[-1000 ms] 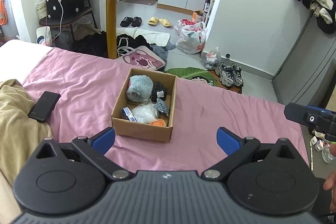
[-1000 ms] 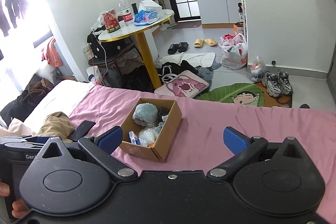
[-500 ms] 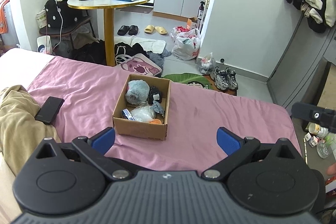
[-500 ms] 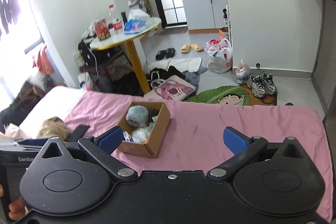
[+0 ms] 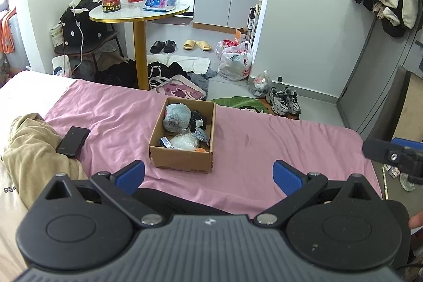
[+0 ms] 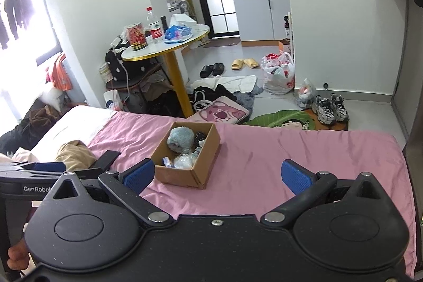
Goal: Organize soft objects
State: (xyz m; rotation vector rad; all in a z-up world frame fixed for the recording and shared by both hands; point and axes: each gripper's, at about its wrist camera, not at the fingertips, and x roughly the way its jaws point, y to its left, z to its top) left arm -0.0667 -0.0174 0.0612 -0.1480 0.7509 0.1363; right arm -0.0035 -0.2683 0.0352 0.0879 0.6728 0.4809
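Note:
A brown cardboard box (image 5: 182,160) (image 6: 203,149) sits on the pink bed sheet (image 5: 264,149) (image 6: 290,149). Inside lie a fluffy blue-grey ball (image 5: 176,117) (image 6: 180,139), a dark item (image 5: 197,119), a clear plastic bag (image 5: 183,142) and other small soft pieces. My left gripper (image 5: 208,177) is open and empty, held back from the box's near side. My right gripper (image 6: 216,175) is also open and empty, to the near right of the box. The right gripper's tip (image 5: 391,155) shows at the left wrist view's right edge.
A black phone (image 5: 73,138) lies on the sheet beside a beige garment (image 5: 29,147). Beyond the bed stand a round gold-legged table (image 5: 138,13) with bottles, shoes (image 5: 284,101), bags and clothes on the floor, and a grey wardrobe (image 5: 383,57) at right.
Both grippers have drawn back and risen from the box, so it looks smaller and more of the room shows. Both stay open.

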